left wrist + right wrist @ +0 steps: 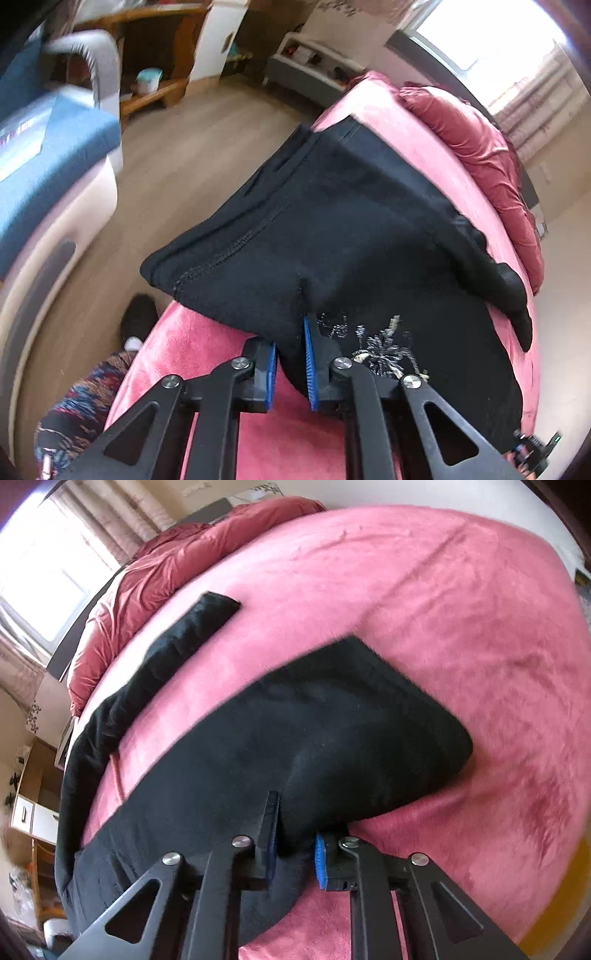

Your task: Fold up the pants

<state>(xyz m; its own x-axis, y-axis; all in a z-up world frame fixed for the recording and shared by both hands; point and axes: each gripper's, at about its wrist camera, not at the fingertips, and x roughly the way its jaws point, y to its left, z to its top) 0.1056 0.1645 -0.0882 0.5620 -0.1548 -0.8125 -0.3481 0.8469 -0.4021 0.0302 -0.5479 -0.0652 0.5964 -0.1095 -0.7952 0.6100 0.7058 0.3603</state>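
Black pants (332,221) lie on a pink bed cover (207,343). In the left wrist view my left gripper (290,332) is shut on a fold of the black fabric near the waist end, with a stitched seam running away to the left. A silver print shows on the cloth beside the right finger. In the right wrist view my right gripper (295,819) is shut on the near edge of one pant leg (295,731), which is lifted and bulges. The other leg (177,642) stretches away to the upper left on the pink bed (424,590).
A dark red duvet (480,147) is bunched along the far side of the bed, also in the right wrist view (155,572). A blue-cushioned chair (44,166), wooden shelves (155,55) and wood floor (184,147) lie left of the bed. A window (40,576) is behind.
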